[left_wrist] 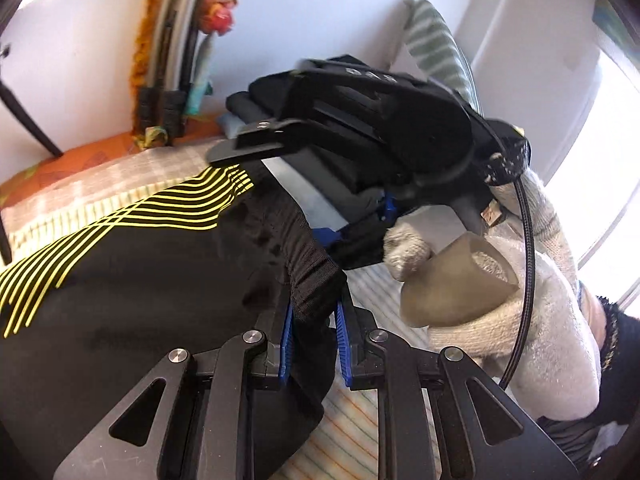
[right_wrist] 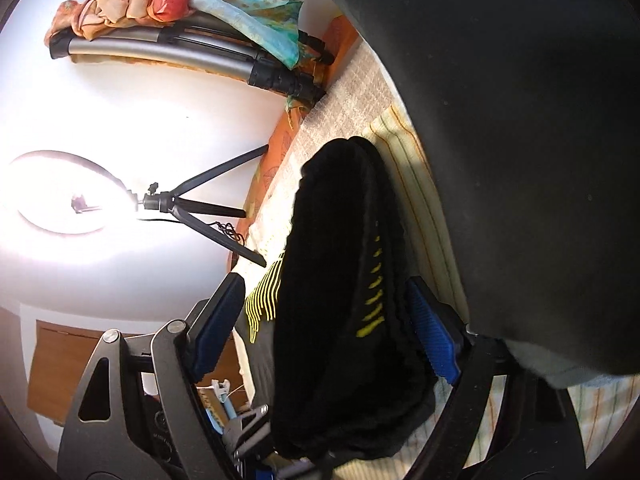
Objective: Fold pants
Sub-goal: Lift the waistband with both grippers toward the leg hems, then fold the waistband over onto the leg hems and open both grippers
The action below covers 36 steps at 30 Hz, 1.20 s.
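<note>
left tongs (left_wrist: 314,312) clamp pants (left_wrist: 140,272) waistband | right tongs (right_wrist: 328,320) spread, pads clear | no readable writing

Support is a bed w/ a pale cream sheet w/ thin orange and green stripes (left_wrist: 372,396), partly over an orange patterned cover (left_wrist: 80,160) along the far edge by the wall. Black pants w/ yellow line pattern (left_wrist: 132,280) lie on the sheet, waistband end raised off it. Small black tripod (right_wrist: 192,204) stands at the bed's far edge on the orange cover.
</note>
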### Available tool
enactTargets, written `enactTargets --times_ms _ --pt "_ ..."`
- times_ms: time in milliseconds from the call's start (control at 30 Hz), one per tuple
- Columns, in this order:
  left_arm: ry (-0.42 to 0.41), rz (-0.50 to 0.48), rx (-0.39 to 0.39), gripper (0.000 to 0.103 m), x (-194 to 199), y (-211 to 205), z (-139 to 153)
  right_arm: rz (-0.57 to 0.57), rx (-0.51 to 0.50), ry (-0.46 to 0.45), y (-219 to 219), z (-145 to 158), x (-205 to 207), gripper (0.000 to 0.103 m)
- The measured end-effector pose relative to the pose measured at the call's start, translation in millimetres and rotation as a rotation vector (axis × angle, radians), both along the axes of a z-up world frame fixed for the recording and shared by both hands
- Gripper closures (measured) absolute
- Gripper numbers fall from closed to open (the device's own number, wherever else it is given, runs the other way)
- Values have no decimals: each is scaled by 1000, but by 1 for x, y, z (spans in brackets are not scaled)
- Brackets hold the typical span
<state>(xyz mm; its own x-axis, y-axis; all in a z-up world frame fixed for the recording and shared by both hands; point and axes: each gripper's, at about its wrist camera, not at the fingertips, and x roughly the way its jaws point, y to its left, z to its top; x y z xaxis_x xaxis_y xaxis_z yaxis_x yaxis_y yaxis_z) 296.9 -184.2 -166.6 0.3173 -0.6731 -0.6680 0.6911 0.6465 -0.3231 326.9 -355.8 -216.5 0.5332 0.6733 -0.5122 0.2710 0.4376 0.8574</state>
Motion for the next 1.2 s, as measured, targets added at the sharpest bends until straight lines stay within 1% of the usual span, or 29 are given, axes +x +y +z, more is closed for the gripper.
enactTargets --times_ms 33,100,133,200,233,267,300,333,400,467,500,600,700,800,867,967,1100,1200 --pt "-1 -3 -2 86 -1 0 0 8 -23 9 1 0 1 18" --pt "11 -1 -18 86 0 1 -1 14 -63 24 5 1 2 24" --pt "18 0 -27 86 -1 3 -1 18 -93 24 6 2 2 30" --pt "43 9 -53 86 -1 6 -1 26 -139 26 13 3 6 49" --pt "56 15 -67 86 -1 8 -1 34 -144 23 13 3 6 71" --pt "64 19 -74 86 -1 8 0 40 -145 22 14 2 6 84" --pt "70 23 -82 86 -2 9 0 37 -144 15 15 2 7 84" --pt "71 30 -89 86 -3 10 1 34 -147 2 16 6 6 87" --pt "75 40 -118 86 -5 14 6 43 -174 -28 21 19 5 89" --pt "72 52 -143 86 -8 19 12 51 -211 -71 29 38 3 90" --pt "69 62 -165 86 -11 25 18 56 -221 -85 34 43 4 90" --pt "57 87 -196 86 -17 42 32 81 -245 -125 48 65 -2 90" --pt "39 121 -217 86 -28 69 48 122 -277 -157 77 85 0 90" --pt "31 158 -231 86 -37 96 57 177 -328 -196 112 105 2 90" --pt "21 188 -228 86 -44 114 61 206 -336 -209 131 111 1 91" --pt "24 240 -237 86 -52 145 63 257 -354 -212 172 117 8 91" --pt "41 314 -263 86 -58 186 60 317 -396 -213 220 117 8 91" --pt "51 362 -276 86 -61 212 55 345 -424 -202 243 113 7 91"
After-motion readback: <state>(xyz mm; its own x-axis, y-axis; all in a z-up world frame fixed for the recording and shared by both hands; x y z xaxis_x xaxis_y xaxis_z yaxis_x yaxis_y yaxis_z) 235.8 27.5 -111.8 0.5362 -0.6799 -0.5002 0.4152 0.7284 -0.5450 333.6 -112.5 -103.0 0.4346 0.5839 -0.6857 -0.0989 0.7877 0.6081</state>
